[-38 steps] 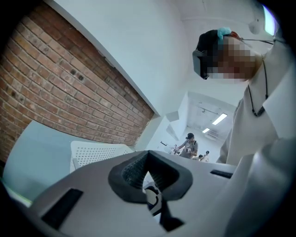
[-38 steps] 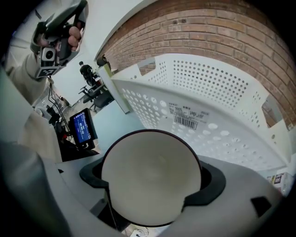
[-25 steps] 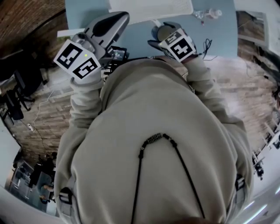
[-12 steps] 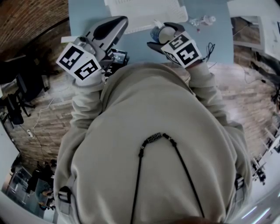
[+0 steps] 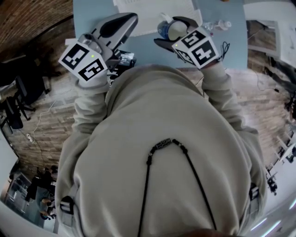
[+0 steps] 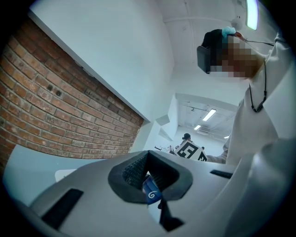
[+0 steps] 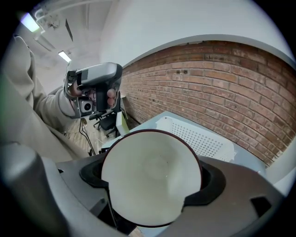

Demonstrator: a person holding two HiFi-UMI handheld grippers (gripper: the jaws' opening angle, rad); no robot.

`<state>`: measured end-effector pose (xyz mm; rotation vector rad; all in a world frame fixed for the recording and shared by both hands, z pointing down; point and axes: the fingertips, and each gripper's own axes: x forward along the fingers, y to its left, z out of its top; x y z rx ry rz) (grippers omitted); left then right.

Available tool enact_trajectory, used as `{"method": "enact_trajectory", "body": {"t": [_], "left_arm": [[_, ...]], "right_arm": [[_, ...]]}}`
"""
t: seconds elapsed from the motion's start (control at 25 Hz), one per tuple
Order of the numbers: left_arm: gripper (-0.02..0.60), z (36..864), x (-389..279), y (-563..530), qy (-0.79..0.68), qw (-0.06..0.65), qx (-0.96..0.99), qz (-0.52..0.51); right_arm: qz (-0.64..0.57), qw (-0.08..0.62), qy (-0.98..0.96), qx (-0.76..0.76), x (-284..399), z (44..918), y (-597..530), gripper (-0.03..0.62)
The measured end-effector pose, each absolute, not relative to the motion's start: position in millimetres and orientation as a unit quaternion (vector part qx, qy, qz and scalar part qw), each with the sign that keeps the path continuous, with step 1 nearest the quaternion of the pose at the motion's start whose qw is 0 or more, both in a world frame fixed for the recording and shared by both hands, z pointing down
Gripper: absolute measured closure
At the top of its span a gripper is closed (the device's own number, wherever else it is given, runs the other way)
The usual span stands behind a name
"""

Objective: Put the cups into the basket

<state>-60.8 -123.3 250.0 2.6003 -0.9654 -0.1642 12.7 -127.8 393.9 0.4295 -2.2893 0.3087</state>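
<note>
My right gripper (image 5: 173, 28) is shut on a cup (image 5: 171, 31) with a white inside and a dark red rim. In the right gripper view the cup (image 7: 150, 178) fills the jaws, mouth toward the camera. It hangs over the light blue table (image 5: 143, 39), just short of the white perforated basket (image 5: 157, 7), which lies beyond the cup (image 7: 199, 136). My left gripper (image 5: 121, 21) is raised at the left, jaws together with nothing clearly in them. A blue patch (image 6: 150, 192) shows through its slit; I cannot tell what it is.
A clear plastic bottle (image 5: 217, 24) lies on the table to the right of the basket, with a thin black cable (image 5: 221, 48) near the table's edge. A small black device (image 5: 125, 58) sits below the left gripper. The person's torso hides the near floor; a brick wall stands behind the table.
The right gripper has carried the cup up the picture, closer to the basket. The left gripper has stayed about where it was.
</note>
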Motion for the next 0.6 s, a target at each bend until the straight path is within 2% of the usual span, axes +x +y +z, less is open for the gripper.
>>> {"method": "enact_trajectory", "body": {"t": [0.6], "left_arm": [[0.583,267.9,-71.4,-206.2,-0.352,0.207,0.911,-0.056]], "right_arm": [[0.119,0.407,-0.897,0.127,-16.5,414.4,-220.0,0.154]]}}
